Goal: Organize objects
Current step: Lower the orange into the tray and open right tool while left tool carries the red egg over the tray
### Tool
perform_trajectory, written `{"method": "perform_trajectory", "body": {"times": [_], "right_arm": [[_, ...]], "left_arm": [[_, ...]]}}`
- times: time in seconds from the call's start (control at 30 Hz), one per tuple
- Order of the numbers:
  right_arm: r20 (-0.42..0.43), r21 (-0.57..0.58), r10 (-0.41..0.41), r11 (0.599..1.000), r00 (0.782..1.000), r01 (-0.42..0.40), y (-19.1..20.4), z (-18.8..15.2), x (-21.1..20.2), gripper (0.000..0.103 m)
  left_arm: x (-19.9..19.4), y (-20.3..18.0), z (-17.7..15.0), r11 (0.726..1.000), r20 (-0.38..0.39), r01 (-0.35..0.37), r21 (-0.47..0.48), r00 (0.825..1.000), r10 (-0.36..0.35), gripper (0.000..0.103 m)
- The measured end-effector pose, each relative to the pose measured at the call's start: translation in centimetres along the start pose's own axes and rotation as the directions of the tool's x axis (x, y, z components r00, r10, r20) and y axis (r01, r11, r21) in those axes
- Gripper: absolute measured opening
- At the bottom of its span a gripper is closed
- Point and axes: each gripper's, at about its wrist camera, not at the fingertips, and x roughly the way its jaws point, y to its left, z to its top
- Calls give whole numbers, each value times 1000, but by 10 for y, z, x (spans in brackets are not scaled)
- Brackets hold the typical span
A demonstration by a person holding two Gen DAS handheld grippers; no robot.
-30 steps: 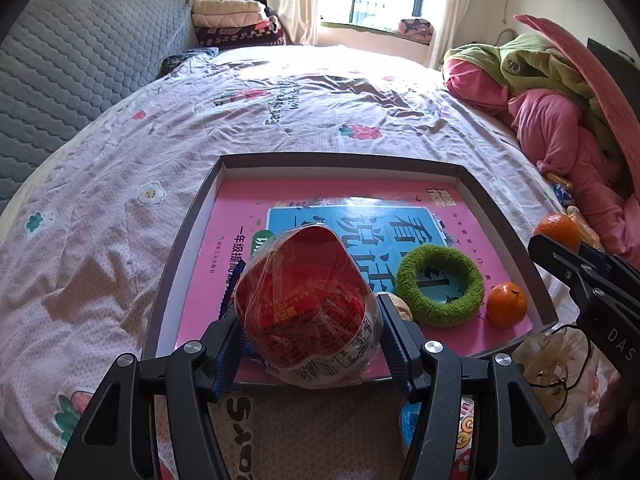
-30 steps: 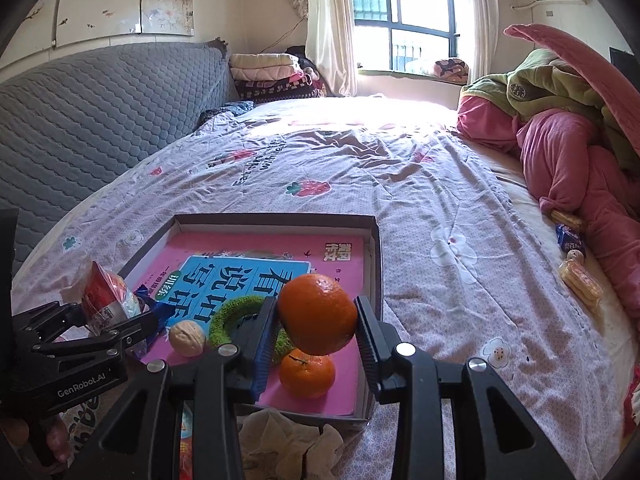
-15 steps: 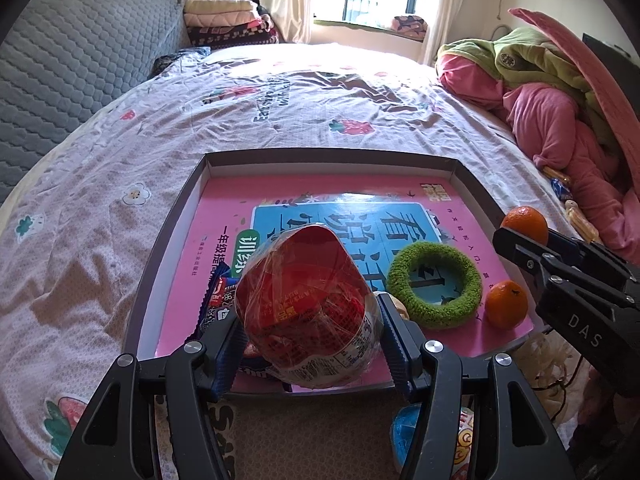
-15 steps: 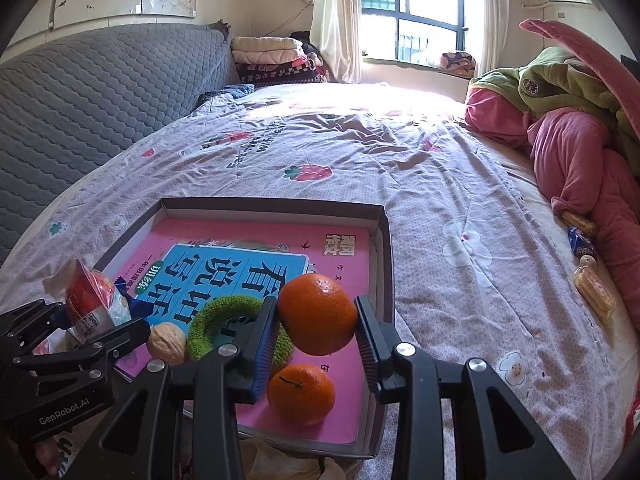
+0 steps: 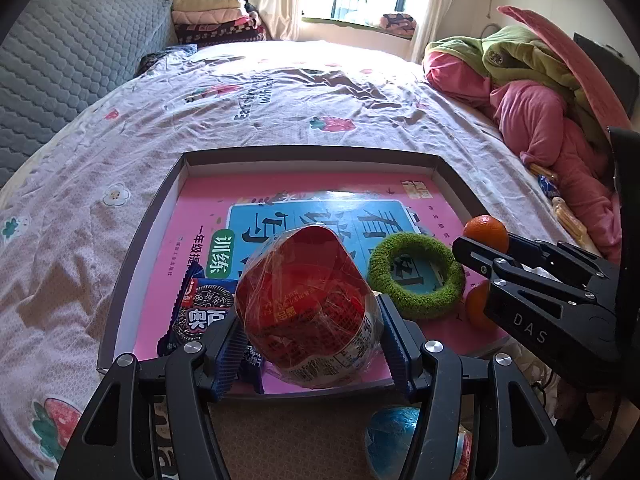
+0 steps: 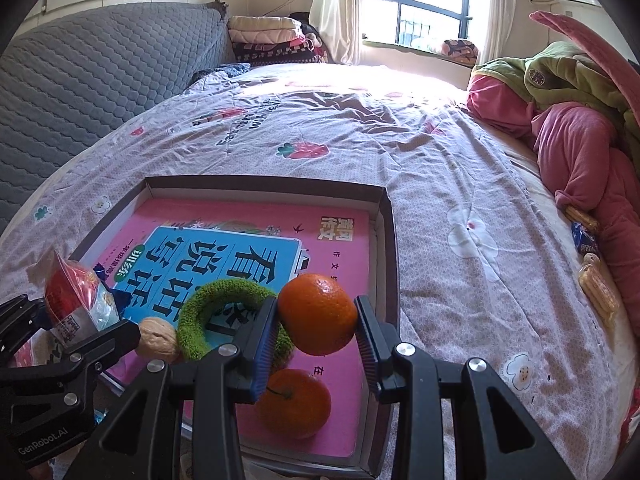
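A shallow grey box (image 5: 152, 232) (image 6: 390, 240) lies on the bed with a pink and blue book (image 5: 304, 204) (image 6: 224, 256) as its floor. My left gripper (image 5: 308, 340) is shut on a red snack packet in clear wrap (image 5: 308, 312) (image 6: 76, 304), held over the box's near left part. My right gripper (image 6: 316, 332) (image 5: 516, 256) is shut on an orange (image 6: 318, 312) (image 5: 486, 232) above the box's near right corner. Inside the box lie a green fuzzy ring (image 5: 416, 276) (image 6: 224, 312), a second orange (image 6: 296, 402) (image 5: 476, 308), a walnut (image 6: 158, 338) and a blue cookie packet (image 5: 200, 312).
The bed (image 5: 280, 104) spreads wide beyond the box, with a grey padded headboard (image 6: 92, 76) on the left. Pink and green bedding (image 6: 572, 120) is heaped at the right, with small snack packets (image 6: 596, 280) beside it. A blue wrapped object (image 5: 396, 440) lies below the box's near edge.
My right gripper has carried its orange forward and down, over the box's near right corner. The left gripper's view edged forward, bringing the cookie packet into sight. Both grips are unchanged.
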Motion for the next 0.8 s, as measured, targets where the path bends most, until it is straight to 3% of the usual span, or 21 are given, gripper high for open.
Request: {"method": "perform_trajectory", "body": {"times": [0.8], "right_arm": [[-42,38,1,999,999,1,-3,-4,6,38]], "left_arm": [[1,-2,0,1000,-11,14,-3,1000,-14,63]]}}
